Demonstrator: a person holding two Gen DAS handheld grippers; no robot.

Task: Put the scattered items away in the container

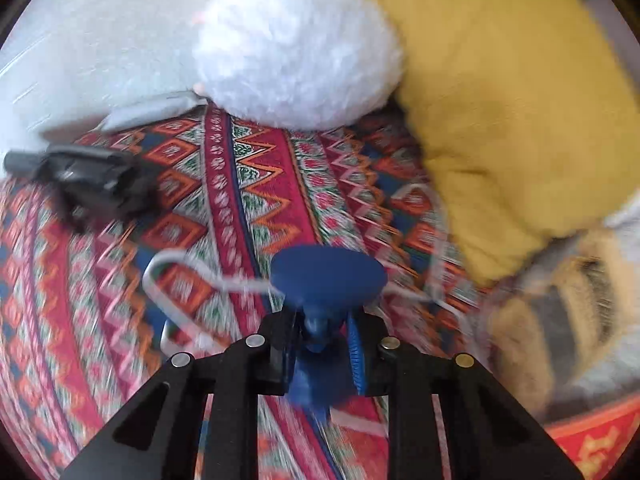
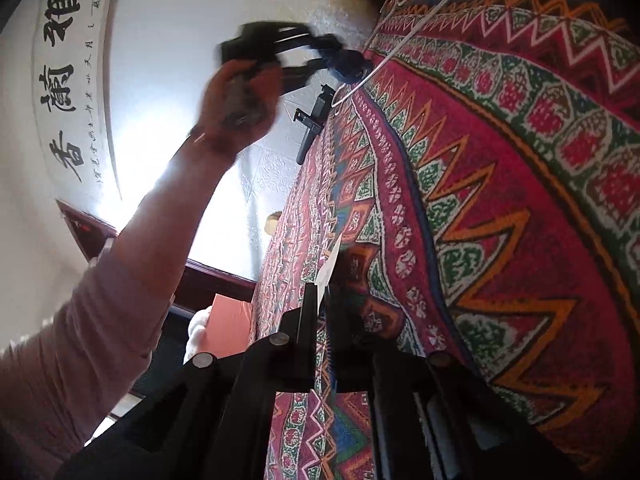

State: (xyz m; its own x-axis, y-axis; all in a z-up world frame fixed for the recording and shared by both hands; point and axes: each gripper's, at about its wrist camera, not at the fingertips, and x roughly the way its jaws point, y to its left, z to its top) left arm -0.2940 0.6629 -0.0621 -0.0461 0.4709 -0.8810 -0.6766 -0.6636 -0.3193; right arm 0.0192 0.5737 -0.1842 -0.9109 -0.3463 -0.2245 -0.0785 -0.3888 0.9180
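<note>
My left gripper (image 1: 320, 344) is shut on a blue plastic piece with a round disc top (image 1: 328, 276), held above the patterned bedspread (image 1: 248, 184). A thin white wire hanger (image 1: 180, 276) lies on the spread just under and left of it. In the right wrist view my right gripper (image 2: 324, 312) is close to the spread, its jaws nearly together on a thin white card-like piece (image 2: 330, 266). The left gripper (image 2: 344, 66) also shows there, in a hand, holding the blue piece at the hanger's hook (image 2: 352, 90). No container is in view.
A black device (image 1: 88, 184) lies on the spread at the left. A fluffy white pillow (image 1: 296, 52) and a yellow cushion (image 1: 512, 112) stand behind, a striped cushion (image 1: 560, 312) at the right. A calligraphy scroll (image 2: 68, 80) hangs on the wall.
</note>
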